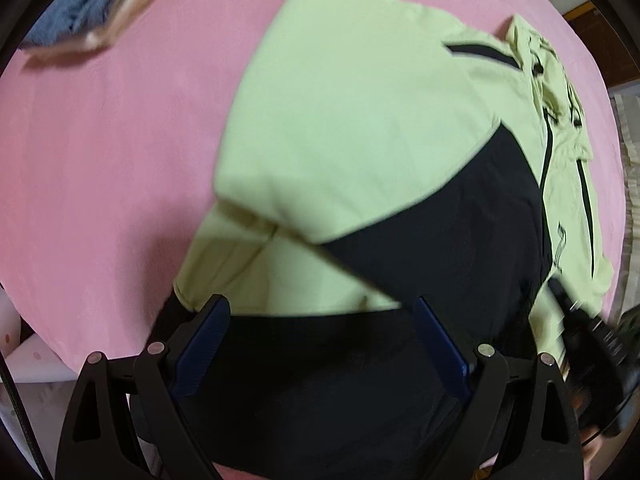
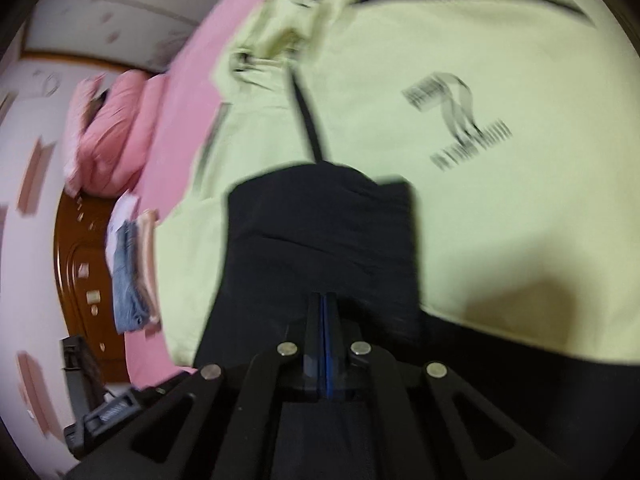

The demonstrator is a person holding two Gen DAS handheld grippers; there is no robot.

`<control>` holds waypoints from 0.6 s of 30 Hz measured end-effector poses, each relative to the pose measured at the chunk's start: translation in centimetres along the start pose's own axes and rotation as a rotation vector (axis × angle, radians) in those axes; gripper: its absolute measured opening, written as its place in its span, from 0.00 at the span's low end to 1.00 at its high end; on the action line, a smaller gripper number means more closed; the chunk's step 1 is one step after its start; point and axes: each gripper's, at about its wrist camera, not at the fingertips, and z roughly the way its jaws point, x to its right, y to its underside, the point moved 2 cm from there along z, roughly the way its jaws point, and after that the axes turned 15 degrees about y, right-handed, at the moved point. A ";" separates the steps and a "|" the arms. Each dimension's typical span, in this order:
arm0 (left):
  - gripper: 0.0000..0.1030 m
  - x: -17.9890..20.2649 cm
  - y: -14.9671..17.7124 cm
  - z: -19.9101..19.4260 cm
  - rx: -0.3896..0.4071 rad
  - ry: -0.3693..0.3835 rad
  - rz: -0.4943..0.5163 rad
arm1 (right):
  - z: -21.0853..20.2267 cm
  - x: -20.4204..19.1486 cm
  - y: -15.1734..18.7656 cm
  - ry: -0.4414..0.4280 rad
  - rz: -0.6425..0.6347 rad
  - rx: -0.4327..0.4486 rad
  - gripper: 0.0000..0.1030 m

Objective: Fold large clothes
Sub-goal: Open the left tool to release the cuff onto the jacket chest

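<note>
A pale green and black jacket (image 1: 352, 128) lies on the pink bed (image 1: 112, 168), one sleeve folded across its body. My left gripper (image 1: 320, 312) is open, its blue pads apart over the jacket's black hem, holding nothing. My right gripper (image 2: 325, 300) is shut on the black sleeve cuff (image 2: 320, 220) and holds it over the jacket's green front (image 2: 500, 200), which bears a printed logo (image 2: 456, 116). The right gripper also shows, blurred, at the right edge of the left wrist view (image 1: 592, 344).
A stack of folded clothes (image 2: 132, 272) sits on the bed near its edge, also in the left wrist view (image 1: 80, 12). Pink pillows (image 2: 112, 136) lie by the wooden headboard (image 2: 80, 264). A white object (image 1: 28, 356) sits below the bed edge.
</note>
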 end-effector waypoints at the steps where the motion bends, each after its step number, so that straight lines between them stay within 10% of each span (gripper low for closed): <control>1: 0.89 -0.3 0.3 0.3 -0.021 -0.003 0.007 | -0.6 -0.5 -0.4 0.016 -0.015 0.026 0.00; 5: 0.89 -1.0 1.0 0.7 -0.035 -0.046 0.031 | -1.9 -0.3 -1.5 0.174 0.008 0.047 0.00; 10: 0.89 -2.0 0.5 0.2 -0.005 -0.088 0.051 | 1.0 3.5 0.5 0.187 0.119 -0.210 0.05; 18: 0.88 -4.1 -0.4 -0.7 0.039 -0.225 0.115 | 3.0 4.5 2.3 0.137 0.161 -0.239 0.57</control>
